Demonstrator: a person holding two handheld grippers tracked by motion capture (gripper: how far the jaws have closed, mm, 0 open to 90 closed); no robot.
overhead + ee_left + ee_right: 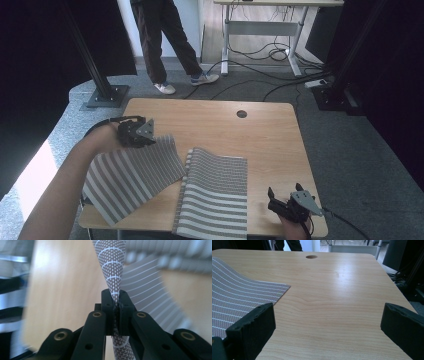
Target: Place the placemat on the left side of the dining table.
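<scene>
Here, the high view looks down on a light wooden table (270, 130) with a striped grey and white woven mat (212, 200) spread across its near half. The left gripper (150, 137) is clenched on the mat's far left corner, and the part behind its fingers is lifted and folded over toward the table's left edge. The right gripper (274, 199) rests near the front right edge, just beside the mat's right side but apart from it. Beyond the table are grey carpet, loose cables, a second desk, and a person's legs standing there.

In the left gripper view, the black fingers (110, 305) pinch a bunched edge of the mat (111, 267) tightly, the fabric rising from between them in a twisted cone. The rest fans out to the right of the fingers, blurred.

In the right gripper view, the fingers (254, 325) are released wide, with bare wood between them. The mat's corner (244, 295) lies flat just past the left finger.

The mat seems light, thin and floppy yet slightly springy, so it should handle best when pinched at corners or edges.
</scene>
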